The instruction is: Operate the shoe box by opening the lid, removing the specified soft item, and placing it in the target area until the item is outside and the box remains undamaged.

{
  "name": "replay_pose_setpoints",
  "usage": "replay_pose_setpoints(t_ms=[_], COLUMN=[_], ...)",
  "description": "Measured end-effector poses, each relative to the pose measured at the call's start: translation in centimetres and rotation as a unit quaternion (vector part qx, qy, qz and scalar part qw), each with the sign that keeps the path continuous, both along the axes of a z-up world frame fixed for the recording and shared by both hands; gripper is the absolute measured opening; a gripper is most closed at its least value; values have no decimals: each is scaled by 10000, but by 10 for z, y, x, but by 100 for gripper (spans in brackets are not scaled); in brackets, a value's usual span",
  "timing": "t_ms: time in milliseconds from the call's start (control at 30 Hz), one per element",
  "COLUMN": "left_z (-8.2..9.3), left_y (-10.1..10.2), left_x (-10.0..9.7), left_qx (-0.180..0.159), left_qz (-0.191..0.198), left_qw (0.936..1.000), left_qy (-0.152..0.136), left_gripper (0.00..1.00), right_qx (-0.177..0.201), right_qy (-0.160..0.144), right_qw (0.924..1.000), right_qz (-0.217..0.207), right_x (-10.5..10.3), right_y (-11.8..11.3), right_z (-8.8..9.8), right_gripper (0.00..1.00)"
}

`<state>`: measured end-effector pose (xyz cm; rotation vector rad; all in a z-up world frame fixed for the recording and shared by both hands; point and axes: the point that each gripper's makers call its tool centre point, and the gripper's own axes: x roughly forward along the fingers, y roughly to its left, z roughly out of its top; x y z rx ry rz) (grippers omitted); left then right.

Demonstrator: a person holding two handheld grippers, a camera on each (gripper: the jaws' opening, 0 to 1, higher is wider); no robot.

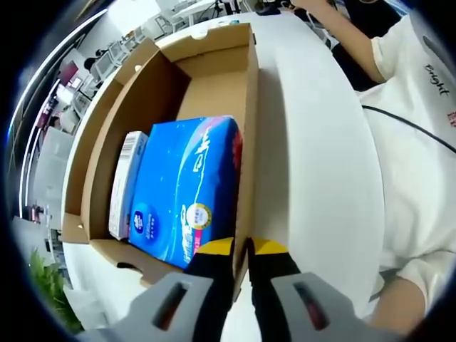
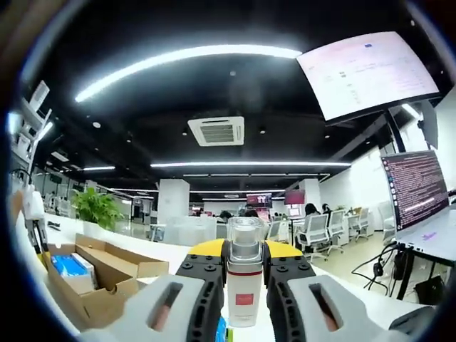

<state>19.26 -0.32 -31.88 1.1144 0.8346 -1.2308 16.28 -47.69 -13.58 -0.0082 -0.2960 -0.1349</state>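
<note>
Cardboard shoe box (image 1: 214, 85) lies open on the white table (image 1: 313, 142), a blue soft pack (image 1: 189, 189) and a slim white carton (image 1: 127, 182) inside it. The left gripper (image 1: 240, 251) pinches the box's near wall at its corner. The right gripper (image 2: 244, 262) clamps a small white bottle (image 2: 244, 281), raised above the table.

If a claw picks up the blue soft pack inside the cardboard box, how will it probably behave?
The blue pack looks like plastic-wrapped tissues, so it is probably light and squashes under the claw. Its glossy wrap may be slippery. It lies close between the box wall and a small white carton, so it may drag on them.
</note>
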Motion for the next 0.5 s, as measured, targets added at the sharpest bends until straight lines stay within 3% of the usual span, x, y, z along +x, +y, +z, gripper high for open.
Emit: replay_pose_setpoints(t_ms=[167,333,400,500], left_z=[0,0,0,0], left_y=[0,0,0,0], left_x=[-1,-1,-1,0], left_qx=[-18,-28,-25,-23], left_qz=[-5,-19,-20,-13], left_qw=[10000,10000,10000,10000], left_qy=[-35,-46,-44,-39], left_gripper=[7,7,7,7], right_qx=[-305,-340,-840,-754], right_qy=[84,191,212,366], right_qw=[9995,9992,9962,9962], right_qz=[-14,8,78,230], right_x=[3,7,11,19], right_y=[5,4,7,10], right_z=[-5,-16,-21,-35], right_gripper=[18,18,18,18])
